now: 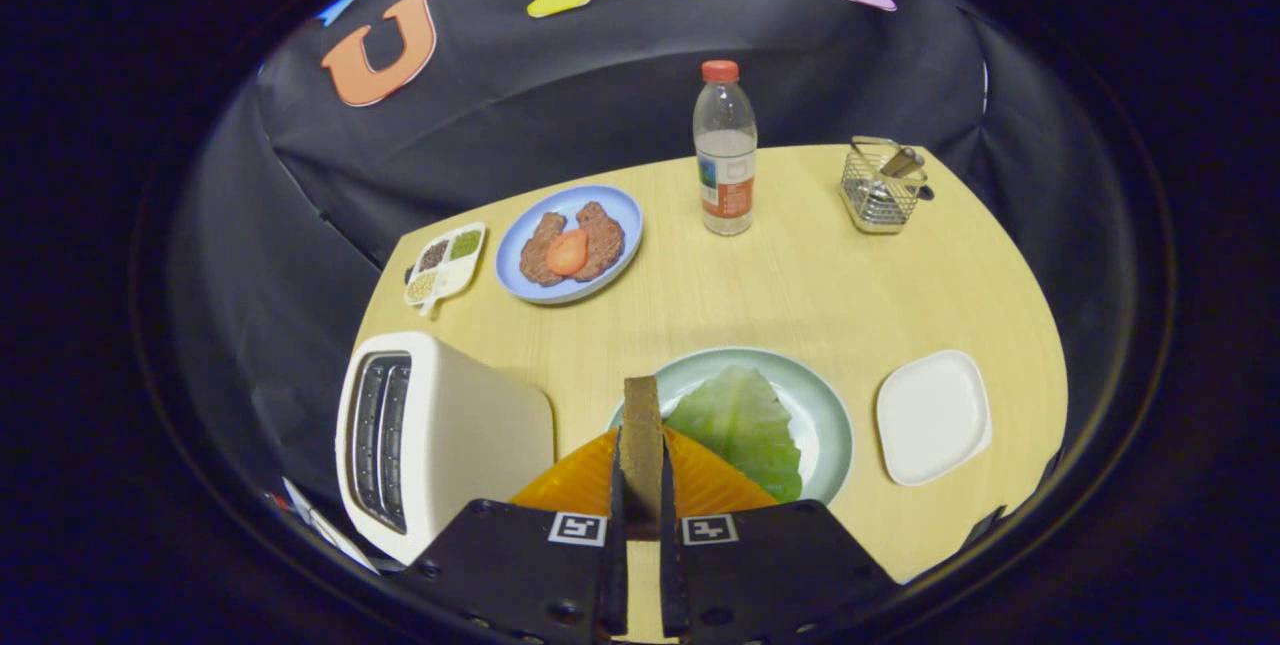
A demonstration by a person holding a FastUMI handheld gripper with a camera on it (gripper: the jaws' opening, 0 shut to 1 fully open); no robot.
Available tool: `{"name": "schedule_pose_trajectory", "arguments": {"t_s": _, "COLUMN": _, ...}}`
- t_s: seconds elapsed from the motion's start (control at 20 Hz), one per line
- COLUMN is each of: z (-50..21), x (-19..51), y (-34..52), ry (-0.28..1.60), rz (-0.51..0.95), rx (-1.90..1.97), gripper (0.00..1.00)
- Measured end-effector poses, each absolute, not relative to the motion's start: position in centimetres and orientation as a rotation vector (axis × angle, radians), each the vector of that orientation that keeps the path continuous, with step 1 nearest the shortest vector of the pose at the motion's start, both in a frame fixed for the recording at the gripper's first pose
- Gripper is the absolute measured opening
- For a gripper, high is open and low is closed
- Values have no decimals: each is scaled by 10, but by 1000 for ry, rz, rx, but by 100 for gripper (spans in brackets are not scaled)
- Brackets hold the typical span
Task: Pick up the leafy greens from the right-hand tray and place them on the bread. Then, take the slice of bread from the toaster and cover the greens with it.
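Hand-held gripper (641, 485) clamps flat brown bread slice (641, 445) above crinkled leafy greens (740, 425).

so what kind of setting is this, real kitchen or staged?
Staged, most likely: a tabletop food-prep mock-up in a cloth-walled booth. A pale wooden table holds a white two-slot toaster and a green plate with a lettuce leaf. The gripper is shut on a brown bread slice.

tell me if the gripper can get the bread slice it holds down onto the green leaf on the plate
Probably yes. The gripper is shut on the brown bread slice, and the green lettuce leaf lies uncovered on the pale green round plate just ahead, with nothing between them.
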State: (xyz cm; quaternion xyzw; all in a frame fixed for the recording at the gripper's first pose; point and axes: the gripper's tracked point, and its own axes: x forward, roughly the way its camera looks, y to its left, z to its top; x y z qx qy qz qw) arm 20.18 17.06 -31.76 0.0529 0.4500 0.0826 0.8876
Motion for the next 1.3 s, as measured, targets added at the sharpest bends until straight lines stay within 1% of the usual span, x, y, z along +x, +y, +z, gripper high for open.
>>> {"name": "schedule_pose_trajectory", "arguments": {"t_s": 0.4, "z": -336, "x": 211, "y": 141, "ry": 970, "rz": 197, "rx": 84, "gripper": 13}}
{"name": "schedule_pose_trajectory", "arguments": {"t_s": 0.6, "z": -351, "x": 218, "y": 122, "ry": 1001, "rz": 198, "rx": 75, "gripper": 17}}
{"name": "schedule_pose_trajectory", "arguments": {"t_s": 0.65, "z": -357, "x": 220, "y": 120, "ry": 1008, "rz": 206, "rx": 73, "gripper": 25}}
{"name": "schedule_pose_trajectory", "arguments": {"t_s": 0.8, "z": -366, "x": 222, "y": 109, "ry": 1031, "rz": 215, "rx": 61, "gripper": 27}}
{"name": "schedule_pose_trajectory", "arguments": {"t_s": 0.85, "z": -368, "x": 222, "y": 105, "ry": 1036, "rz": 214, "rx": 59, "gripper": 35}}
{"name": "schedule_pose_trajectory", "arguments": {"t_s": 0.95, "z": -376, "x": 225, "y": 97, "ry": 1045, "rz": 196, "rx": 45, "gripper": 39}}
{"name": "schedule_pose_trajectory", "arguments": {"t_s": 1.2, "z": -382, "x": 226, "y": 87, "ry": 1059, "rz": 198, "rx": 8, "gripper": 58}}
{"name": "schedule_pose_trajectory", "arguments": {"t_s": 1.3, "z": -380, "x": 224, "y": 86, "ry": 1056, "rz": 199, "rx": 6, "gripper": 62}}
